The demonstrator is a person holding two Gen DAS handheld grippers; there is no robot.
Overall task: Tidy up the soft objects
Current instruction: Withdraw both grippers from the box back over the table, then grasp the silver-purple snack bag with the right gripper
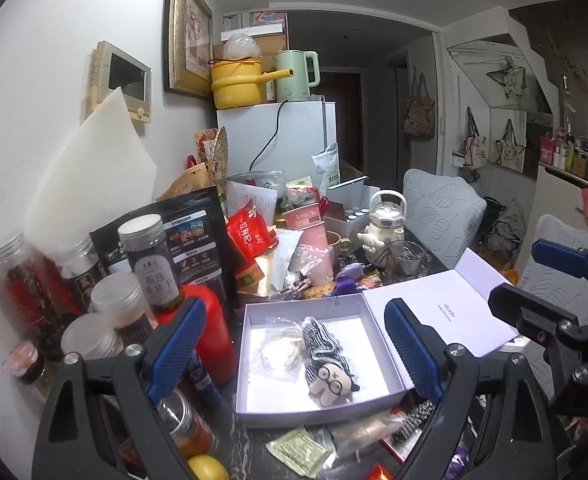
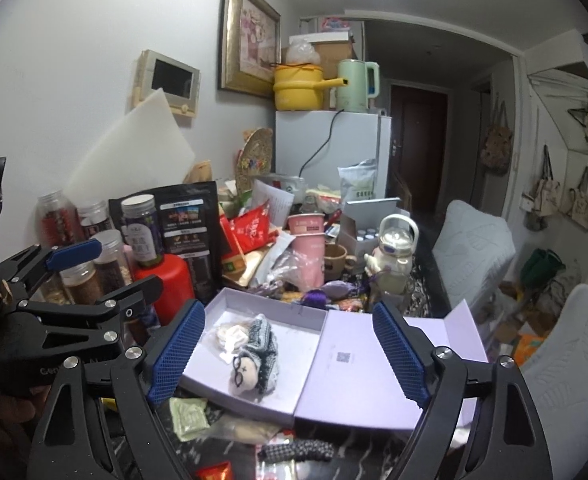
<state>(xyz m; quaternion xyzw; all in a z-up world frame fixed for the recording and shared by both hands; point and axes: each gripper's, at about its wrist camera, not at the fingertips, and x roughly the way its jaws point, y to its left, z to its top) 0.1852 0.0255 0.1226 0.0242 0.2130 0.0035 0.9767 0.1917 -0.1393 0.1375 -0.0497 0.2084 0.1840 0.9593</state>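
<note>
The left tongs (image 1: 294, 348) are spread wide with nothing between the blue pads (image 1: 176, 344), framing the lower middle of the left wrist view. The right tongs (image 2: 290, 354) are likewise parted and empty in the lower middle of the right wrist view; they also show at the right edge of the left view, and the left tongs show at the left edge of the right view.

Between both pairs of pads, in the lower centre of each frame, sits an open lilac box (image 1: 254, 364) on the dark marbled counter (image 1: 238, 448). Inside it lies the soft doll (image 1: 328, 364), a small plush figure with round black glasses and a black-and-white striped knit body, its head toward the camera. Just beside it, on the left in the box, is a clear packet (image 1: 280, 348) with pale rings inside, touching the doll. The box's lid (image 1: 446, 308) lies flat, hinged open to the right.

In front of the box, at the bottom of the frame, lie a green sachet (image 1: 300, 450) and a black-and-white knitted piece (image 2: 296, 451).

At the left stand a red bottle (image 1: 210, 332) and several clear jars with pale lids (image 1: 114, 300). Behind the box, in mid frame, are a pink cup (image 1: 312, 236), a black pouch (image 1: 190, 240) and a cream teapot-shaped bottle (image 1: 386, 216). Further back, in the upper middle, a white fridge (image 1: 274, 136) carries a yellow pot (image 1: 236, 80) and a green kettle (image 1: 296, 76).
</note>
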